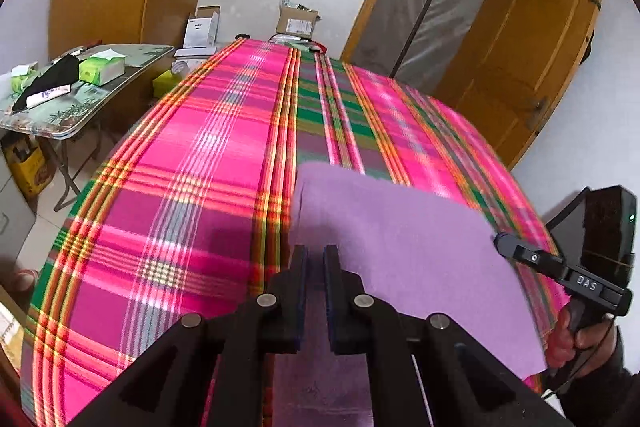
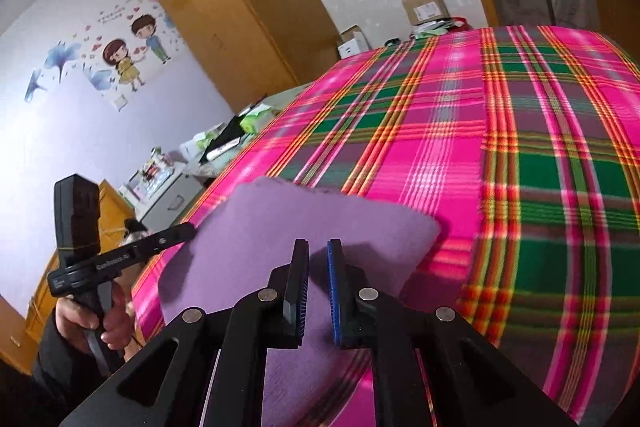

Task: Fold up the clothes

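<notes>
Evidently both tongs are hovering over the purple cloth (image 1: 400, 259), which is lying flat near the front edge of the plaid-covered desk (image 1: 180, 187). Left tongs (image 1: 315, 255) and right tongs (image 2: 318, 251) are standing slightly spread, pinching nothing. Each should be lowering onto a near corner, gripping one layer only.

Plaid bedspread (image 1: 192, 167), folding table (image 1: 60, 119) with tissue packs (image 1: 102, 69), cardboard box (image 1: 297, 21), wall stickers (image 2: 120, 59)
</notes>
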A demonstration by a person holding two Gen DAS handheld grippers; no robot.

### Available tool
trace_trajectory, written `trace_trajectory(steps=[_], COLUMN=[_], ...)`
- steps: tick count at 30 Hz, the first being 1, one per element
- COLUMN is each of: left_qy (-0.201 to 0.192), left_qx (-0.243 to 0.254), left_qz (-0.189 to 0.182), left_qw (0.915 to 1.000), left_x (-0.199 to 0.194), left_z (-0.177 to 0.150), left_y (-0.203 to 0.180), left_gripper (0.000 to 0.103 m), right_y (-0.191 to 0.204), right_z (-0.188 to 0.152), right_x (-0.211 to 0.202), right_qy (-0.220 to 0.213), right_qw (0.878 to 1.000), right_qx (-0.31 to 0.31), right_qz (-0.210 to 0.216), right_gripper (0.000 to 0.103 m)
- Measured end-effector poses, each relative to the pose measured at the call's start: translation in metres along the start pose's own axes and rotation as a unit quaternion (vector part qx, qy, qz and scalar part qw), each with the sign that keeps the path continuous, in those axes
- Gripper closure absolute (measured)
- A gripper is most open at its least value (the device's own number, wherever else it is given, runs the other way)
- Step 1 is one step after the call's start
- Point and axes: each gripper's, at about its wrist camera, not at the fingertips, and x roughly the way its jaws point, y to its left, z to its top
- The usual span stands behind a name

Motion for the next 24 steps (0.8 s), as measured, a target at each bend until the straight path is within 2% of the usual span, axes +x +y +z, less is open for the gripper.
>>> trace_trajectory(steps=[3, 7, 13, 16, 24], left_qy=[0.004, 0.002, 0.0, 0.0, -0.013], left_qx=[-0.01, -0.008, -0.014, -0.012, 0.002], left_qz=[-0.008, -0.007, -0.01, -0.007, 0.011], left_qw=[0.9999, 0.9999, 0.9998, 0.9999, 0.9999], left_x=[0.005, 0.002, 0.006, 0.006, -0.023], left_z=[-0.004, -0.008, -0.01, -0.009, -0.02], left_y=[0.007, 0.007, 0.011, 0.011, 0.0], left_gripper=[0.094, 0.092, 0.091, 0.09, 0.09], right_y=[0.001, 0.005, -0.008, -0.008, 0.019], right_z=[-0.005, -0.005, -0.007, -0.008, -0.021], right_x=[0.004, -0.008, -0.013, -0.005, -0.015], right_qy=[0.01, -0.004, -0.012, 0.01, 0.009], right_qw=[1.0, 1.0, 1.0, 0.999, 0.998], right_qx=[-0.005, -0.011, 0.015, -0.001, -0.059], right_qz=[-0.005, -0.013, -0.024, -0.032, -0.004], right_gripper=[0.093, 0.092, 0.092, 0.093, 0.092])
